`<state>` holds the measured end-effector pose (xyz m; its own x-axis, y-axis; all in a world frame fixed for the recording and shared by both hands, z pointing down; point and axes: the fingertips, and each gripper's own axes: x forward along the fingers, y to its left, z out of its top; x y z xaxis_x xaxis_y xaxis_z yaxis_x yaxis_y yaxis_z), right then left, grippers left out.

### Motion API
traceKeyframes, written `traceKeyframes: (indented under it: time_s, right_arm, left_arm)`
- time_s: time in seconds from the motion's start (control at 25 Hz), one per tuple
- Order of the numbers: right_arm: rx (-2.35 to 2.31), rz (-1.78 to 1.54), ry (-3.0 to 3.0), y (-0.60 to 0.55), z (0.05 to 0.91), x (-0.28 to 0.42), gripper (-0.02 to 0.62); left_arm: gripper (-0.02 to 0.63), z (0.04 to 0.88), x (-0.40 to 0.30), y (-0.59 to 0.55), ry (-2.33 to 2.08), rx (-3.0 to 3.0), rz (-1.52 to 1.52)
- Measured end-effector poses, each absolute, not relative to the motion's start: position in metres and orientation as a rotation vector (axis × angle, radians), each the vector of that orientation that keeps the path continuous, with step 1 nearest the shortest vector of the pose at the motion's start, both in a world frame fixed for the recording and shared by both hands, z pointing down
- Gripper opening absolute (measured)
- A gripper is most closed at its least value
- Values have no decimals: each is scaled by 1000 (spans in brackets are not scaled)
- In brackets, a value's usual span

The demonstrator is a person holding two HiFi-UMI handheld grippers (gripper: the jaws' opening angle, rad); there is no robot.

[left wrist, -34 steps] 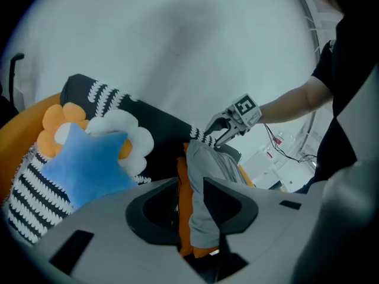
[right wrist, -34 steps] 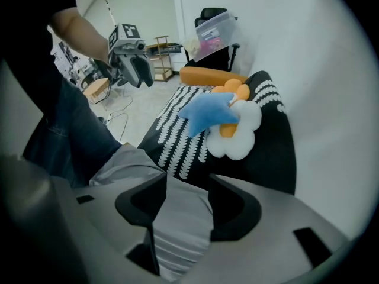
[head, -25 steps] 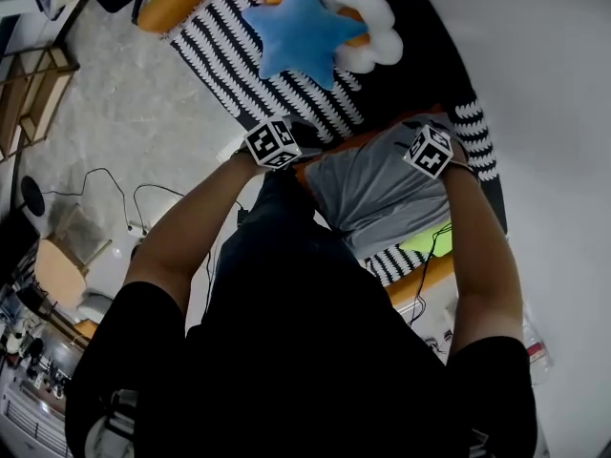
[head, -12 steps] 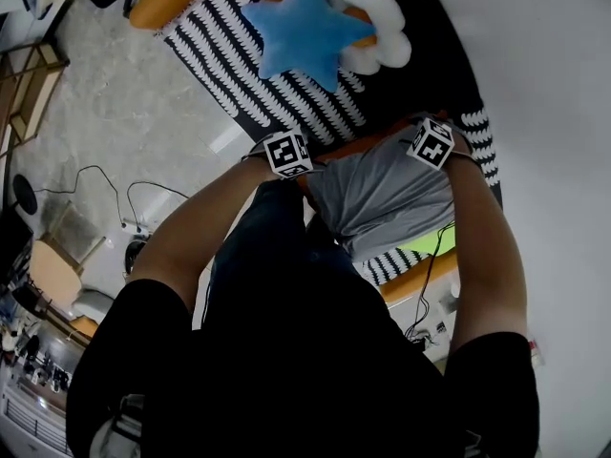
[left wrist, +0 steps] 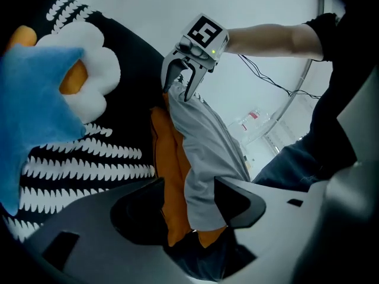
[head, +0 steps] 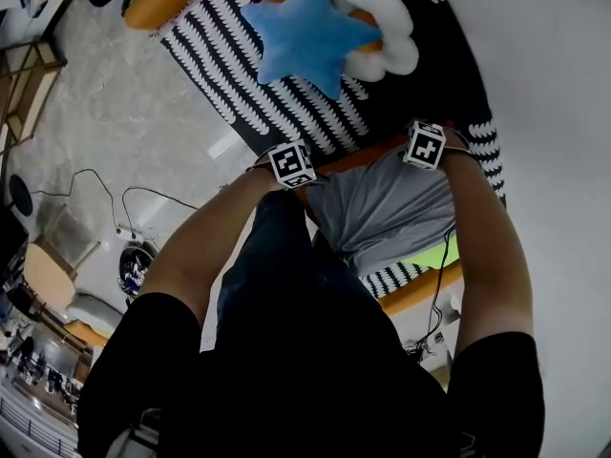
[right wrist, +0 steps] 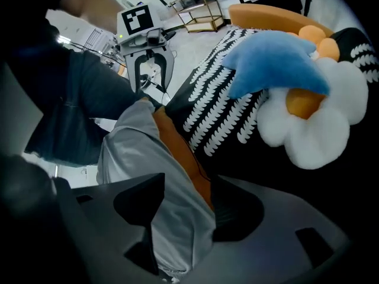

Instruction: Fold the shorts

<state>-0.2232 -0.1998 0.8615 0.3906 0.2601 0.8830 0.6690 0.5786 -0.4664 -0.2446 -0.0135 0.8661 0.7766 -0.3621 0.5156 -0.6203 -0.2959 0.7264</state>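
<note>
Overlapping trousers [head: 286, 280] hide the shorts' [head: 382, 208] near edge.

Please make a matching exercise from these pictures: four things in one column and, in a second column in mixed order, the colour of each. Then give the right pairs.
Things:
1. shorts
2. star cushion
3. flower cushion
4. cover

Colours:
A. white with an orange middle
B. black with white marks
C. grey
D. blue

Pairs: 1-C, 2-D, 3-A, 4-B
</note>
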Motion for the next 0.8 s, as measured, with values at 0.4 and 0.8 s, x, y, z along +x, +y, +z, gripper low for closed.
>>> traceKeyframes:
  time_s: [0.4, 0.8]
  right_arm:
    - [-1038, -132, -1009, -212, 887, -197, 303]
    - [-1086, -84, -877, -204, 897, -182, 318]
  left_arm:
    - [273, 894, -208, -8, -672, 1878, 255]
    - [284, 898, -166, -4, -397, 1951, 215]
